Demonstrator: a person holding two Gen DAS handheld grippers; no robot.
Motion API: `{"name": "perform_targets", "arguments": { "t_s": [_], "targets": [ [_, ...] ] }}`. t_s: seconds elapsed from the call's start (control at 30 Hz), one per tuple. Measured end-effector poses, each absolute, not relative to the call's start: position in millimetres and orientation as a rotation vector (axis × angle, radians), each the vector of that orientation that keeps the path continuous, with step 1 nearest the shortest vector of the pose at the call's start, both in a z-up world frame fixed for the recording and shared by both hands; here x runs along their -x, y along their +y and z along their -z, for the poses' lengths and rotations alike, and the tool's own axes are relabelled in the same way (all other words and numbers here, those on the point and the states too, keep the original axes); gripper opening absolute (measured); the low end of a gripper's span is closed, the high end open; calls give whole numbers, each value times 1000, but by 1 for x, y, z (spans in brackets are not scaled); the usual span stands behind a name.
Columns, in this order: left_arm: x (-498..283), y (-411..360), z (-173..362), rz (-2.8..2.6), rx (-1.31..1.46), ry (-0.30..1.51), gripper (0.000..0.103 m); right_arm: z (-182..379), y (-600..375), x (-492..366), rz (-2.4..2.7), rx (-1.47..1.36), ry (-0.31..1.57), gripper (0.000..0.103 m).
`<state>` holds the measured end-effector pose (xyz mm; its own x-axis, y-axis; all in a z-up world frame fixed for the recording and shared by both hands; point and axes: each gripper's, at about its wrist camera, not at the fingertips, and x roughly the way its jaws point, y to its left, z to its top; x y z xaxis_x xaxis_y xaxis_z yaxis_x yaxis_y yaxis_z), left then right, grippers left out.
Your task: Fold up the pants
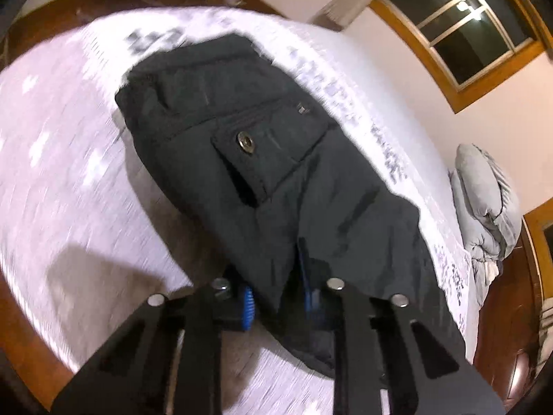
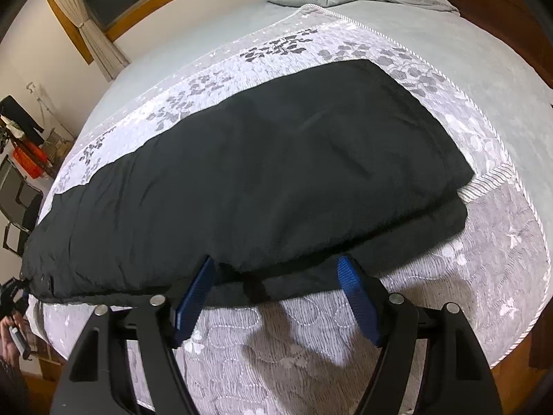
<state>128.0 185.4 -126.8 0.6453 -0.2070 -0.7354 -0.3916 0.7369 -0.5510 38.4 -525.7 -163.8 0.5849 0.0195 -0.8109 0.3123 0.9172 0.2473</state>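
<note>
A bed point(image 2: 484, 79) under a floral coverlet point(image 2: 276, 346), white walls point(image 1: 397, 55), wood-framed dark window point(image 1: 459, 31).

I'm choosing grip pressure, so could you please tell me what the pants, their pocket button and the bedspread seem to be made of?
Pants: dark, matte woven cloth, probably a cotton or synthetic blend; it creases softly and shows no sheen.
Pocket button: looks like metal, a dull brass-toned snap that catches the light.
Bedspread: pale quilted fabric with stitched floral outlines and a corded edge; the fibre is unclear.

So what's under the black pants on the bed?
The black pants lie on a floral grey bedspread, which shows all around them. A lower layer of the pants peeks out along the near edge. What the bedspread looks like directly beneath is covered.
</note>
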Motion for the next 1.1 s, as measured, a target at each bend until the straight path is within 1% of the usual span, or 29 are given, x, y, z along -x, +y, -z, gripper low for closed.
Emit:
{"name": "perform_targets", "arguments": {
  "t_s": [0.07,0.23,0.3,0.33,0.5,0.57,0.7,0.8,0.97,1.1],
  "targets": [
    [-138,184,119,-102,733,847,17,164,-526,-40,169,-409,933,75],
    [-136,177,133,-122,687,865,17,164,-528,-32,165,-447,927,75],
    [-130,175,132,-119,662,853,17,162,-534,-21,176,-488,916,78],
    [-128,174,132,-120,656,849,17,161,-539,-15,187,-524,907,82],
    [-128,177,133,-136,653,851,18,160,-561,18,180,-734,807,81],
    [-129,177,133,-141,642,854,19,159,-567,21,142,-785,756,77],
    [-133,172,135,-154,647,864,22,170,-582,6,107,-908,771,77],
    [-134,170,137,-161,647,869,23,181,-593,-3,116,-965,757,75],
    [-137,171,140,-172,645,885,27,194,-607,-16,114,-1010,757,57],
    [-139,172,142,-174,647,894,29,199,-615,-20,133,-1036,761,56]
  ]
}}
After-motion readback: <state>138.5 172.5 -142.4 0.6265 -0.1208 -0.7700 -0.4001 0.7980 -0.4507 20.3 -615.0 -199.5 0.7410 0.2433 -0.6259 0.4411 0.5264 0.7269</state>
